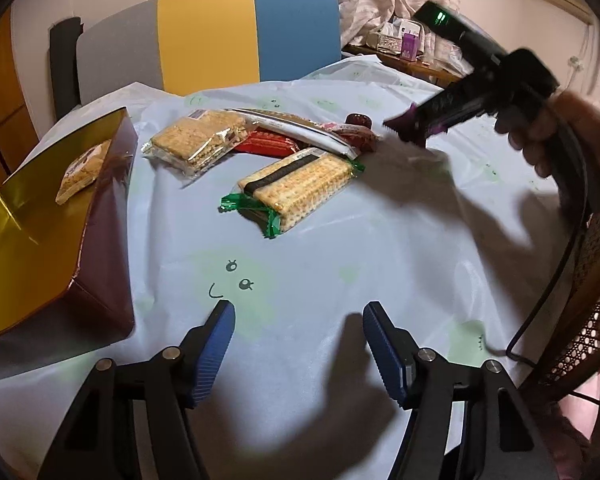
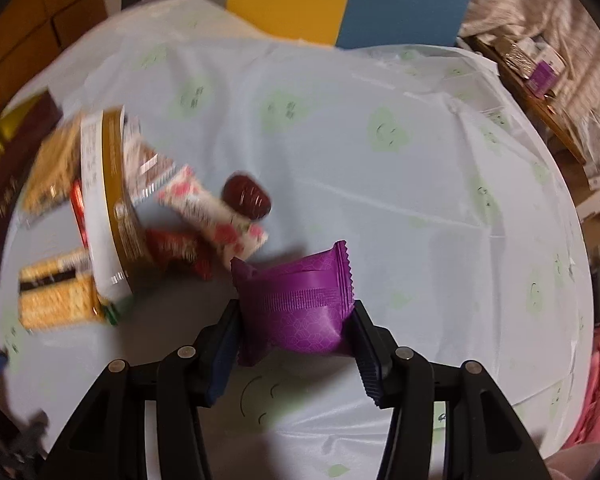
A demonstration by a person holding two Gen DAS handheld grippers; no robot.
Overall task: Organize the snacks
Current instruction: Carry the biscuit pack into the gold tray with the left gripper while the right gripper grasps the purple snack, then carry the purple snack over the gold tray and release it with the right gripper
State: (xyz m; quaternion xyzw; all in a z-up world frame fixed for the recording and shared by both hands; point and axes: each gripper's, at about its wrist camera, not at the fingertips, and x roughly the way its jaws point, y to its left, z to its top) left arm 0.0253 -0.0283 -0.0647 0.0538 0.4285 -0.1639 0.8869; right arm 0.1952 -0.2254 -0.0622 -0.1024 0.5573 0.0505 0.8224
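Observation:
My right gripper (image 2: 296, 316) is shut on a purple snack packet (image 2: 300, 304) and holds it above the table; it also shows in the left wrist view (image 1: 404, 126) at the right. My left gripper (image 1: 298, 316) is open and empty over the near cloth. A pile of snacks lies mid-table: two cracker packs (image 1: 300, 188) (image 1: 196, 142), a red packet (image 1: 266, 144), a long white-and-gold packet (image 2: 108, 200), a pink flowered packet (image 2: 212, 212) and a dark red sweet (image 2: 246, 196). A gold-lined box (image 1: 80, 248) at the left holds one snack (image 1: 84, 172).
The round table has a pale cloth with green smiley faces (image 1: 340, 264). A grey, yellow and blue chair (image 1: 208, 36) stands behind it. A wicker chair (image 1: 596, 292) and a black cable (image 1: 540, 312) are at the right. A side shelf with small items (image 1: 400, 40) is at the back right.

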